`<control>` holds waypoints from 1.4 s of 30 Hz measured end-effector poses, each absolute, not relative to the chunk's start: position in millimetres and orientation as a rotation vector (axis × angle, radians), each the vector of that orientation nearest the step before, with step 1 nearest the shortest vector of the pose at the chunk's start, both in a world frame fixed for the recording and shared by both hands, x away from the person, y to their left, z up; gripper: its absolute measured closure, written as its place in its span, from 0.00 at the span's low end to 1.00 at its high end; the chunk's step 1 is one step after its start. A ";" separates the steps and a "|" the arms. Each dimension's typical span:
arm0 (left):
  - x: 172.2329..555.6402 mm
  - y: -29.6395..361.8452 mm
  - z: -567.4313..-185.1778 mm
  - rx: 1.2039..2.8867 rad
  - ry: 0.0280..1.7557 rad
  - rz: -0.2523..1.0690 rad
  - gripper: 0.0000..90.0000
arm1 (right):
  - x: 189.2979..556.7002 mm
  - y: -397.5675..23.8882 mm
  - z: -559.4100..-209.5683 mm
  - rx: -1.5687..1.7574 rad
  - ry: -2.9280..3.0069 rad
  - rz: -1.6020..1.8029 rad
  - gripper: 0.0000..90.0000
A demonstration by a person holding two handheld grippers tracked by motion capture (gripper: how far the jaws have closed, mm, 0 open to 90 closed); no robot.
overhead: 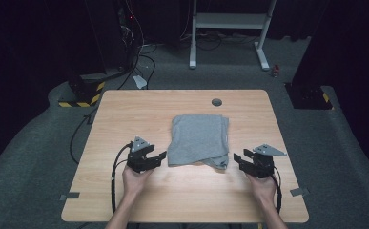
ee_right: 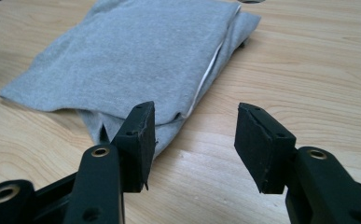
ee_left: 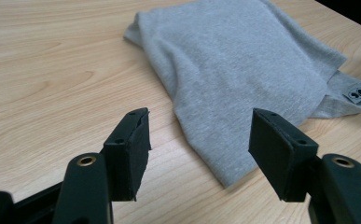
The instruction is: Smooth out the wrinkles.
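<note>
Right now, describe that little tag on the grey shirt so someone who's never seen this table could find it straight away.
Start at the wooden table and find the folded grey shirt at its middle. In the left gripper view, a small grey tag pokes out from under the shirt's far corner. It alone carries two tiny dark printed symbols; the remaining cloth is plain.

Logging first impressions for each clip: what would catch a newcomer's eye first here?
The folded grey T-shirt lying mid-table on the light wooden table stands out first, one layer poking out at its near right corner. Next, the two black grippers flanking it: the left gripper at its near left corner and the right gripper at its near right, both with jaws open and empty, clear of the cloth.
</note>
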State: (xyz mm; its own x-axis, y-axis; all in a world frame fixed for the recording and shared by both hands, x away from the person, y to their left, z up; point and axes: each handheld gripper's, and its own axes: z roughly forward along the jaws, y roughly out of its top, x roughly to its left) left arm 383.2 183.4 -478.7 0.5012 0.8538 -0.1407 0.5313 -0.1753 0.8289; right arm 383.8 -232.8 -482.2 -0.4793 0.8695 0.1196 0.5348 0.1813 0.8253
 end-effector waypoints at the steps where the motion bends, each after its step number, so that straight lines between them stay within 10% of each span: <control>1: 382.8 184.6 -478.2 1.841 1.157 0.456 0.42 | 383.3 -234.5 -481.5 1.334 2.079 1.216 0.53; 42: 372.7 242.4 -498.7 1.789 1.323 0.512 0.41 | 377.3 -286.0 -492.0 1.466 1.995 1.164 0.53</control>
State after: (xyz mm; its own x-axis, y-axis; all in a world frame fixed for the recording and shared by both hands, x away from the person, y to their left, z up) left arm 372.7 242.4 -498.7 0.3613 0.9205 -0.1485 0.5813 -0.0979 0.8078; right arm 377.3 -286.0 -492.0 -0.3675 0.9180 0.1491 0.5816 0.1017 0.8071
